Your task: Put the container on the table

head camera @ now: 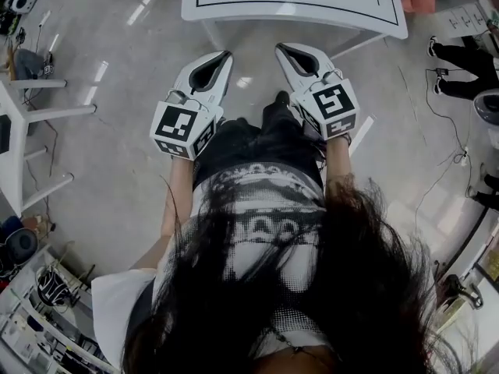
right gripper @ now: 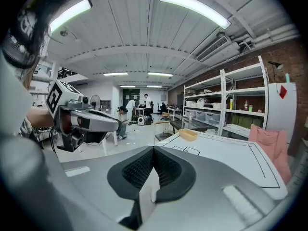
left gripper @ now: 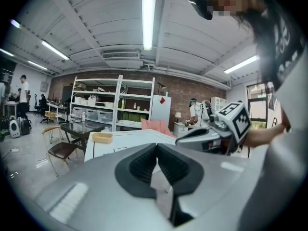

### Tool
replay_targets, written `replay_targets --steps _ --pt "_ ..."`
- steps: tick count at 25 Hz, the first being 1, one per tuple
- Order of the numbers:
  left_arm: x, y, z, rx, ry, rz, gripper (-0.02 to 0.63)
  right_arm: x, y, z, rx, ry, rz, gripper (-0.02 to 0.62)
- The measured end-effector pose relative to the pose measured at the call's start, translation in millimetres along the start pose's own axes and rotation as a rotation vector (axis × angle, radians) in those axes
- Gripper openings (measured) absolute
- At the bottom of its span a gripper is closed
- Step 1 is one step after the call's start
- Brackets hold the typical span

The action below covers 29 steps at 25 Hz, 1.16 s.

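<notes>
A small tan container (left gripper: 102,137) sits on the white table (left gripper: 130,141), near one corner; it also appears in the right gripper view (right gripper: 187,134). In the head view it is out of sight, with only the table's near edge (head camera: 296,14) showing. My left gripper (head camera: 226,54) and right gripper (head camera: 281,49) are held side by side in front of the person's body, short of the table. Both are shut with nothing between the jaws. Each gripper view looks along its own closed jaws, left gripper (left gripper: 156,147) and right gripper (right gripper: 154,149).
Black outlines are drawn on the tabletop (right gripper: 226,153). A pink cushion-like thing (right gripper: 269,141) stands at the table's far side. Shelving (left gripper: 113,102), a dark table with chairs (left gripper: 62,146) and people (right gripper: 130,110) fill the room. Cables and white furniture legs (head camera: 43,115) lie to the left.
</notes>
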State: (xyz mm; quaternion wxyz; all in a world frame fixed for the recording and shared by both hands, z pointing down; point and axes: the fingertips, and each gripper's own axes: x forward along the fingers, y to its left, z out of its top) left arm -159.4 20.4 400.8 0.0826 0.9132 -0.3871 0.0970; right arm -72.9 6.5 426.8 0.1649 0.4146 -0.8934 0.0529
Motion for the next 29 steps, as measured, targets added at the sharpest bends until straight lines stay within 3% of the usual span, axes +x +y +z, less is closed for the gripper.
replay_targets --steps 12,21,29 --pt "-34 -4 -9 0.016 -0.024 -0.012 0.0 -12 36 -5 -0.044 0.01 -0.028 0.003" --pt "-40 -3 -7 0.024 -0.027 -0.007 0.0 -23 29 -4 -0.05 0.014 -0.062 0.003" --pt "-37 2 -21 0.006 0.036 0.006 0.0 -30 12 -12 -0.028 0.021 -0.11 0.003"
